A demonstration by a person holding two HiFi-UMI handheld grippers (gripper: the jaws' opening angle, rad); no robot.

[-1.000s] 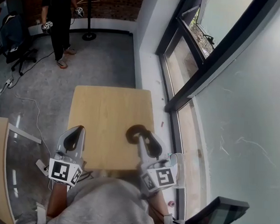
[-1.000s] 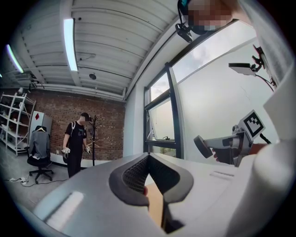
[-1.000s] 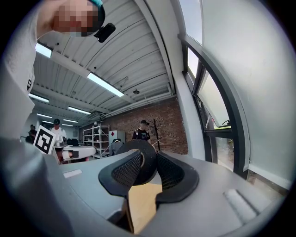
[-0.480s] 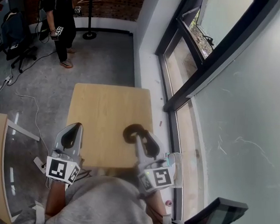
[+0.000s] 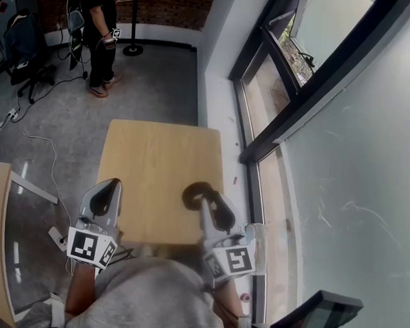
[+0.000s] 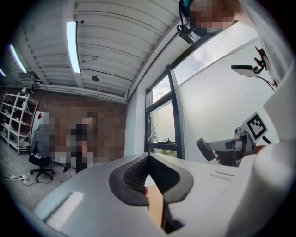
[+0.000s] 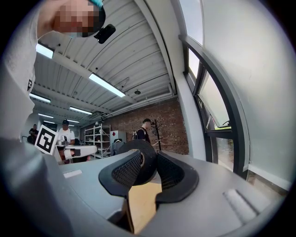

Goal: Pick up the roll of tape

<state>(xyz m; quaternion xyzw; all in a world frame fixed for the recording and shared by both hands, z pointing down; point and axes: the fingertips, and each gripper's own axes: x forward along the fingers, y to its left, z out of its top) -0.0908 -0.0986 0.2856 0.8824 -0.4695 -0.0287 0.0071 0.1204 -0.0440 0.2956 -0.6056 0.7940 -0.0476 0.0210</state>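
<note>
Tape roll (image 5: pixel 188 195) clamped in right tongs (image 5: pixel 206 202), seemingly above table (image 5: pixel 157 161).

The roll of tape (image 7: pixel 138 144) shows only in part, behind the pads of the right gripper (image 7: pixel 147 164). At upper left, the top edge cuts off a standing person (image 5: pixel 102 24).

Grey floor (image 5: pixel 154 89); brick wall (image 5: pixel 173 7) far end; dark-framed windows (image 5: pixel 292 68) right; wooden table (image 5: pixel 160 168); office chair (image 5: pixel 24 51).
</note>
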